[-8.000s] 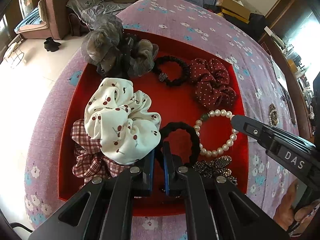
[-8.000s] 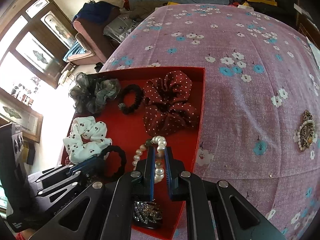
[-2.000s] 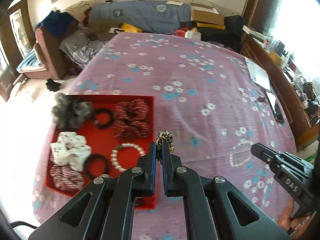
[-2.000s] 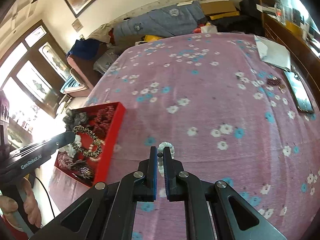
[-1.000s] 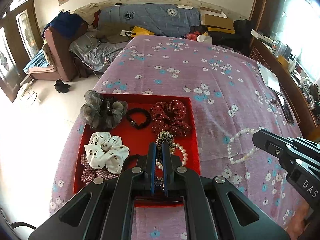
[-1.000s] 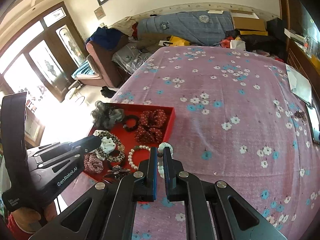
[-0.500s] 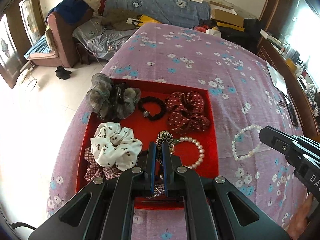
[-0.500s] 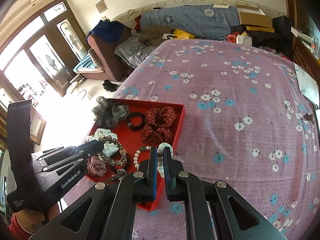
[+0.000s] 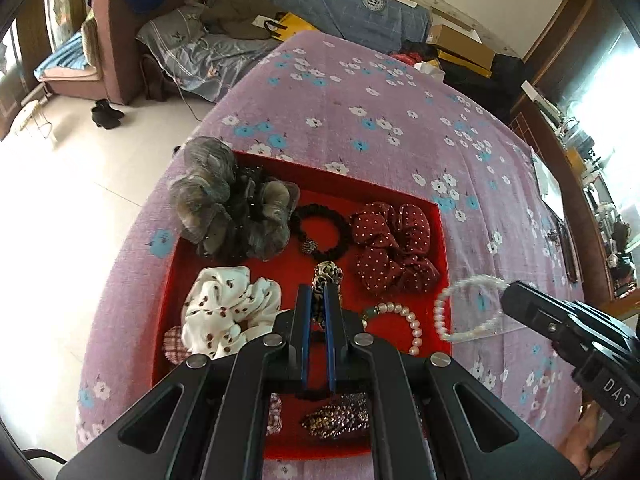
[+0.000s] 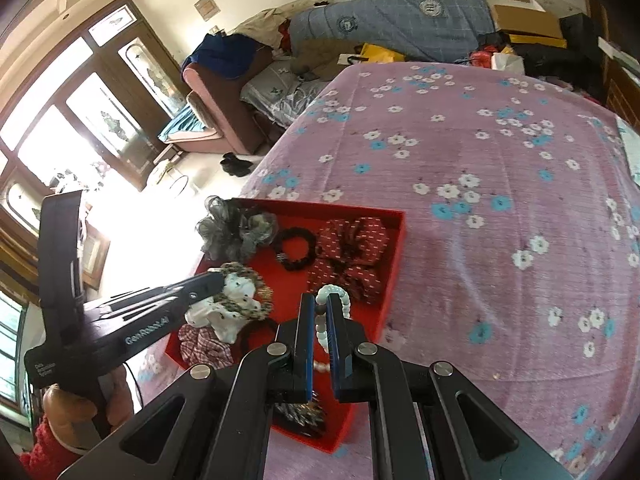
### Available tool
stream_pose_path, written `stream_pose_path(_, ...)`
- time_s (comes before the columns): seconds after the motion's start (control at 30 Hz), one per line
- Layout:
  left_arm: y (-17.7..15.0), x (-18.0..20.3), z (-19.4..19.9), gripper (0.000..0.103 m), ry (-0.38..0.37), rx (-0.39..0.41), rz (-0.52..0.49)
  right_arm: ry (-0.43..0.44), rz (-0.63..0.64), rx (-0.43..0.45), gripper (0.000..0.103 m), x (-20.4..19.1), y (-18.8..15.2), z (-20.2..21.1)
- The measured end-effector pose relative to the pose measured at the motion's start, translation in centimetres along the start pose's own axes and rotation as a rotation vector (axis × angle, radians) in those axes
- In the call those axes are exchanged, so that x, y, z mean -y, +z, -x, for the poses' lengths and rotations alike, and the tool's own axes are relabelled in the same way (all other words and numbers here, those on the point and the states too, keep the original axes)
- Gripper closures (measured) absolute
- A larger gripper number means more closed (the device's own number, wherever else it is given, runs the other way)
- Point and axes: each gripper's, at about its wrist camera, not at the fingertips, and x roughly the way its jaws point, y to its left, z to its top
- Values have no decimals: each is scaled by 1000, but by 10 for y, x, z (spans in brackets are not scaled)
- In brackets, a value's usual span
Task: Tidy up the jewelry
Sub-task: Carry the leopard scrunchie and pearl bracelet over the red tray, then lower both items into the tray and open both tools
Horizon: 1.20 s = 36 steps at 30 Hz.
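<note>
A cluttered bedroom: a bed (image 9: 360,120) under a purple floral spread, with a red tray (image 9: 442,248) near its edge. The tray holds a grey scrunchie (image 9: 228,204), a cherry-print scrunchie (image 9: 228,316), a maroon dotted scrunchie (image 9: 392,248), a black hair tie (image 9: 320,232) and a pearl bracelet (image 9: 404,316). The left gripper (image 9: 318,300) has its jaws clenched on a leopard-print bracelet (image 9: 326,274), hanging over the tray's middle. The right gripper (image 10: 320,312) pinches a white bead bracelet (image 10: 334,300) over the tray's near-right rim, its loop standing edge-on between the jaws.

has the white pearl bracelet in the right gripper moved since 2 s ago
Yes. The white pearl bracelet, held by the right gripper, has come leftward from over open bedspread to the red tray's right edge.
</note>
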Motion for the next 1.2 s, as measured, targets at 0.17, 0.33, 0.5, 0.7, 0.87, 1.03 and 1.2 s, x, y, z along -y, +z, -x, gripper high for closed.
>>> stream_pose_path(0.17, 3, 1, -16, 98, 34, -23, -24, 17, 11, -18, 96, -10, 11, -18)
stream_pose_path(0.33, 4, 2, -26, 98, 107, -19, -61, 41, 13, -36, 95, -20, 25, -36)
stream_pose_path(0.5, 5, -5, -31, 98, 139, -16, -66, 55, 4, -48, 95, -24, 35, -52)
stream_pose_path(0.7, 4, -12, -37, 97, 158, -22, -65, 44, -26, -88, 95, -16, 38, -76)
stream_pose_path(0.87, 4, -13, -41, 97, 166, -27, -72, 15, -36, -121, 95, -9, 34, -93)
stream_pose_path(1.03, 4, -16, -46, 97, 168, -36, -69, -13, -33, -131, 95, -4, 33, -102)
stream_pose_path(1.2, 5, -17, -51, 97, 172, -44, -67, -37, -34, -137, 95, 2, 33, -108)
